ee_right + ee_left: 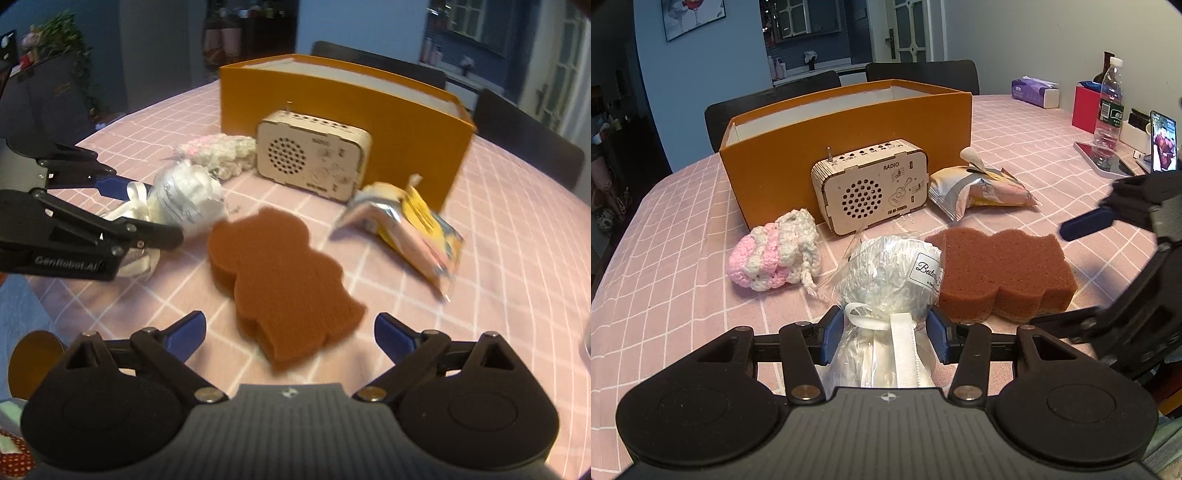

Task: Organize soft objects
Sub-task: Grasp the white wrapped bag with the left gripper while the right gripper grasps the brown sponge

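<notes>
My left gripper (pixel 885 339) is shut on the neck of a white bundle wrapped in clear plastic (pixel 890 273), tied with a white ribbon and resting on the pink checked tablecloth. In the right wrist view the same gripper (pixel 136 210) comes in from the left with the bundle (pixel 188 199). A brown wavy sponge (pixel 1001 273) lies just to its right. My right gripper (pixel 290 326) stands wide open, and the near end of the sponge (pixel 273 266) lies between its blue pads without touching them. A pink and white crochet piece (pixel 775 258) lies at the left.
An orange open box (pixel 849 122) stands behind everything, with a wooden radio (pixel 871 192) against its front wall. A crumpled snack packet (pixel 979 188) lies right of the radio. A water bottle (pixel 1110 107), a phone (pixel 1163 142), a tissue pack (pixel 1034 90) and a red box (pixel 1086 107) crowd the far right.
</notes>
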`<state>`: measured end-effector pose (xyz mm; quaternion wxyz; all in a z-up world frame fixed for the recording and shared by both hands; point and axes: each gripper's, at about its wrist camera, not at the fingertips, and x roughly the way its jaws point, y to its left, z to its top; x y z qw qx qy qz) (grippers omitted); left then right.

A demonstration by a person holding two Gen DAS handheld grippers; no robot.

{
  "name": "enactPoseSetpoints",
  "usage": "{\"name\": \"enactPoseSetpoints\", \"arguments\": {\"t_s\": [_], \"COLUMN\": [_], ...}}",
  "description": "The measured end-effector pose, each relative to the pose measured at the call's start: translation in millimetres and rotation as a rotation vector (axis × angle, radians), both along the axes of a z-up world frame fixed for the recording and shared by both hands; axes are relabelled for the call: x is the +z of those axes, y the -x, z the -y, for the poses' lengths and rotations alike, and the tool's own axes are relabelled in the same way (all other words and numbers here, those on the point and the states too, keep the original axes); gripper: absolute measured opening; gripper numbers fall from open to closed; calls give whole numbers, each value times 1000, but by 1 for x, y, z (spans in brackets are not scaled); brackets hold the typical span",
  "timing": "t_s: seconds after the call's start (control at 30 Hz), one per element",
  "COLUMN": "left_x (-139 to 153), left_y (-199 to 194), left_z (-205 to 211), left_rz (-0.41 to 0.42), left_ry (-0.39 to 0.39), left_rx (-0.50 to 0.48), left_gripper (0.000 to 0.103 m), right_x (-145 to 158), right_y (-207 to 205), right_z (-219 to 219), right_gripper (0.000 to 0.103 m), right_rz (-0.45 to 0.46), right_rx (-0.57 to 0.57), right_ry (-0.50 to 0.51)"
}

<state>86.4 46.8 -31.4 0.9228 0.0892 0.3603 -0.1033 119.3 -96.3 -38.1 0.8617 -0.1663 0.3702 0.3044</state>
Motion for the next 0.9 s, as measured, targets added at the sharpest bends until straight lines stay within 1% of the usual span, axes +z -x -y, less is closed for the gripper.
{"name": "enactPoseSetpoints", "arguments": {"t_s": [0.03, 0.2, 0.37, 0.47, 0.53, 0.67, 0.73, 0.8, 0.87, 0.9], "left_x": [0, -3, -5, -6, -7, -7, -8, -8, -8, -8], "left_y": [-1, -5, -11, -12, -12, -14, -14, -15, -15, -15], "left_z": [-1, -4, -6, -6, -7, -8, -8, -8, -8, -7], "left_rz": [-3, -16, -22, -24, -25, -27, -30, -31, -31, -30], "left_ry": [3, 4, -7, -9, -9, -6, -5, -2, 0, 1], "left_rx": [2, 11, 18, 15, 15, 25, 24, 23, 24, 25], "left_gripper": [55, 56, 61, 61, 61, 61, 59, 58, 58, 58], "right_x": [-3, -12, -6, 5, 8, -1, -6, -11, -15, -16], "right_y": [-3, -6, -13, -19, -25, -41, -48, -51, -50, -49], "right_z": [-6, -20, -16, -12, -13, -14, -13, -11, -10, -9], "right_gripper": [100, 100, 100, 100, 100, 100, 100, 99, 91, 84], "right_rz": [4, 62, 56, 83, 84, 17, -41, -80, -89, -101], "right_rx": [16, 60, 47, 38, 46, 109, 115, 111, 108, 111], "right_ry": [13, 75, 53, 32, 26, -24, -63, -91, -106, -127]}}
